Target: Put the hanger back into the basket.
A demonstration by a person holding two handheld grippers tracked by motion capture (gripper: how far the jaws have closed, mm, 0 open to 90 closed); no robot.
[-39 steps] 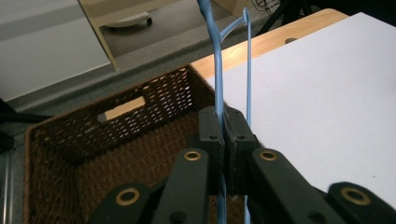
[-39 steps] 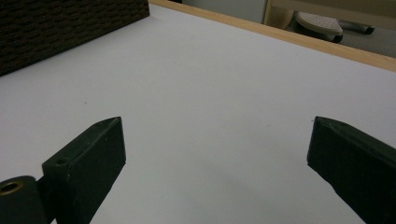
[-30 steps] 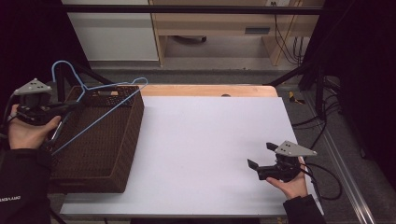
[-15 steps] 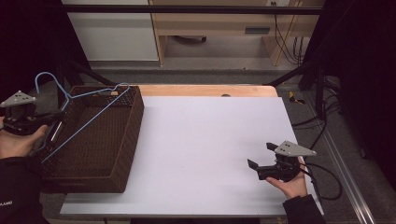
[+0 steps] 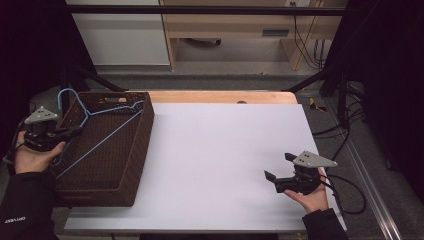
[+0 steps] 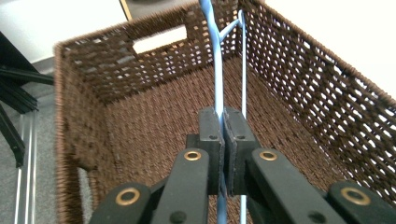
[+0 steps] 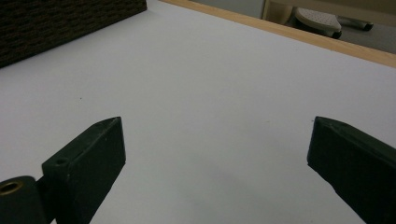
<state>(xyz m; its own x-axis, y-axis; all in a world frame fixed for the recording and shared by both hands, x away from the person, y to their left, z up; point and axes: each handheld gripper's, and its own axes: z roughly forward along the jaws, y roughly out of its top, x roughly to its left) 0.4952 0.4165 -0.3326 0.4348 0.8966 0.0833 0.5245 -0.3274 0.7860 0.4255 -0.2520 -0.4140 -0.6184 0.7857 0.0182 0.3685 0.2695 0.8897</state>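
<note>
Two black jaws of the left gripper (image 6: 223, 140) are pressed tight on the blue wire hanger (image 6: 217, 70), pinching a single strand that runs straight up toward 12 o'clock in the left gripper view. A second thin blue strand runs just beside it, on the 1 o'clock side, free of the jaws. The grip sits low on the wire, likely because a thin rod needs a full pinch to keep from swivelling.

Beyond the jaws lies the brown woven basket (image 6: 140, 121), its floor bare and a handle slot at 11 o'clock in its far wall. In the high view the left gripper (image 5: 65, 134) sits at the basket's (image 5: 142, 145) 9 o'clock rim, held by a hand in a dark sleeve. The hanger (image 5: 100, 125) slants across the open top: hook up at 11 o'clock outside the rim, shoulder bar near the far wall, long bar running down toward 7 o'clock. It looks tilted, not lying flat; whether any part touches the floor I cannot tell. My read: the hanger is being passed in or out over the rim.

The right gripper (image 7: 215, 158) has its jaws spread wide with nothing between them, over bare white table (image 7: 224, 84). In the high view it (image 5: 278, 167) rests at 4 o'clock on the table (image 5: 225, 150), well apart from the basket, seemingly parked out of the way.
</note>
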